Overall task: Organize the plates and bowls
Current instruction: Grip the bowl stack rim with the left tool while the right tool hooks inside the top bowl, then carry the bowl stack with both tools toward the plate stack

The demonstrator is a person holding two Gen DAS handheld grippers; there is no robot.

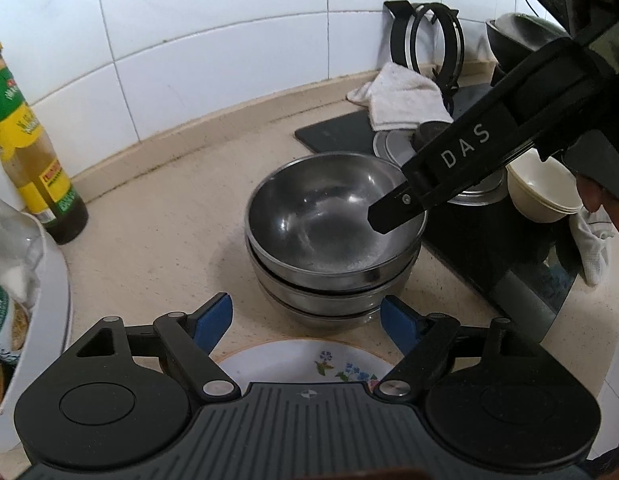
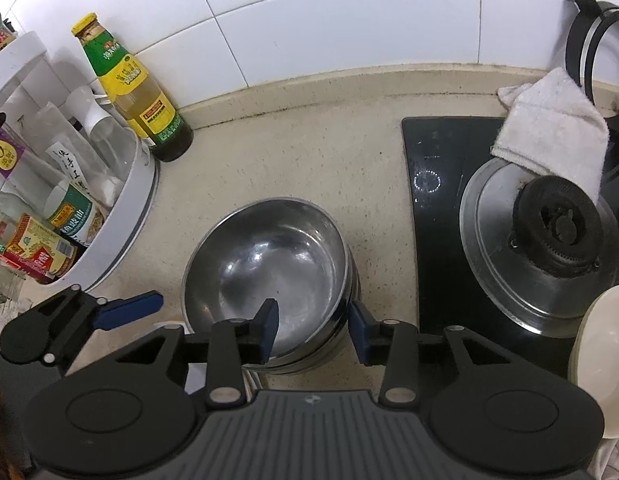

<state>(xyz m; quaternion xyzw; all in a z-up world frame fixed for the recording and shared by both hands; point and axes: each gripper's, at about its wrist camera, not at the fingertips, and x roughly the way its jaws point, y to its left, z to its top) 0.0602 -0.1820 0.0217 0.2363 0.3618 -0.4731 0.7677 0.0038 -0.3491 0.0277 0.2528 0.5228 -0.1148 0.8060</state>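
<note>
— Bowls were what I noticed first: a stack of steel bowls [image 2: 265, 276] nested on the beige counter [image 2: 309, 160], the top one sitting a little crooked and showing its shiny inside.

— And the grippers?

— Right gripper [image 2: 315, 330] was at the near right rim of the stack, jaws spread, one blue pad inside the top bowl and the other outside the wall. I couldn't tell whether either pad actually touched the metal. From the other camera I could see one black finger of it slanting down into the bowl from the right.

— The left one?

— Left gripper [image 1: 307, 322] hung just near of the stack, jaws wide and nothing between them. Under it lay a floral plate [image 1: 305, 362] with blue flowers, close against the foot of the bowls.

— Anything else for tidying?

— A couple of cream bowls [image 1: 543, 190] stacked on the right, at the near edge of the black cooktop [image 2: 437, 208]. Beyond them sat a gas burner [image 2: 557, 226] on its round steel plate, with a white rag [image 2: 549, 128] draped over its far side.

— And on the left?

— A green-and-yellow labelled bottle [image 2: 137, 92] stood by the tiled wall, next to a white round rack [image 2: 125, 216] crowded with jars and packets.
</note>
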